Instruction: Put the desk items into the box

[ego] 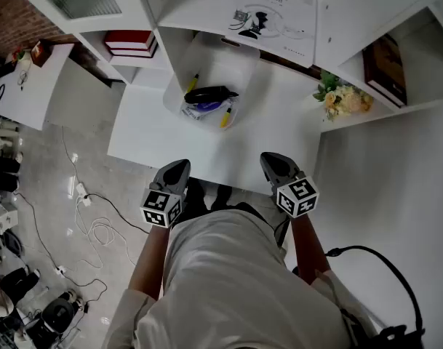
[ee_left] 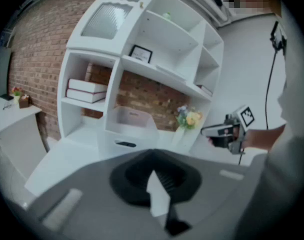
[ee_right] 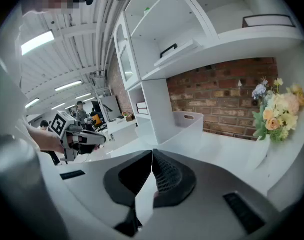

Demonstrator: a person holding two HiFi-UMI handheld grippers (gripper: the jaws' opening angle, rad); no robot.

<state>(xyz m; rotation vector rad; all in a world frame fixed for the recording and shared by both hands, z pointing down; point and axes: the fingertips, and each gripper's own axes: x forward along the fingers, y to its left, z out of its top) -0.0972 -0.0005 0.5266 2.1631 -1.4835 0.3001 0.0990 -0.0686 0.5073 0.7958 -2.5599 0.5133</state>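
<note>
Both grippers hang over the near edge of the white desk [ego: 148, 133], the left gripper [ego: 177, 167] toward the near left corner and the right gripper [ego: 272, 160] further along the same edge, well apart from each other. Each gripper's own view shows its jaws clenched tip to tip with nothing between them.

The translucent white box [ego: 217, 57] stands at the back of the desk, about midway along the back edge, against the shelf unit [ego: 337, 20]. Desk items lie inside it: a black object [ego: 210, 93] (its kind is not clear) across the middle, something blue [ego: 206, 106] just under it, and two yellow pens [ego: 193, 81], one by the left wall and one toward the near wall. The desk surface between the box and the grippers is bare white.

A bunch of flowers [ego: 342, 99] sits at the back right corner. Red books [ego: 131, 42] lie stacked on a shelf to the left of the box.
</note>
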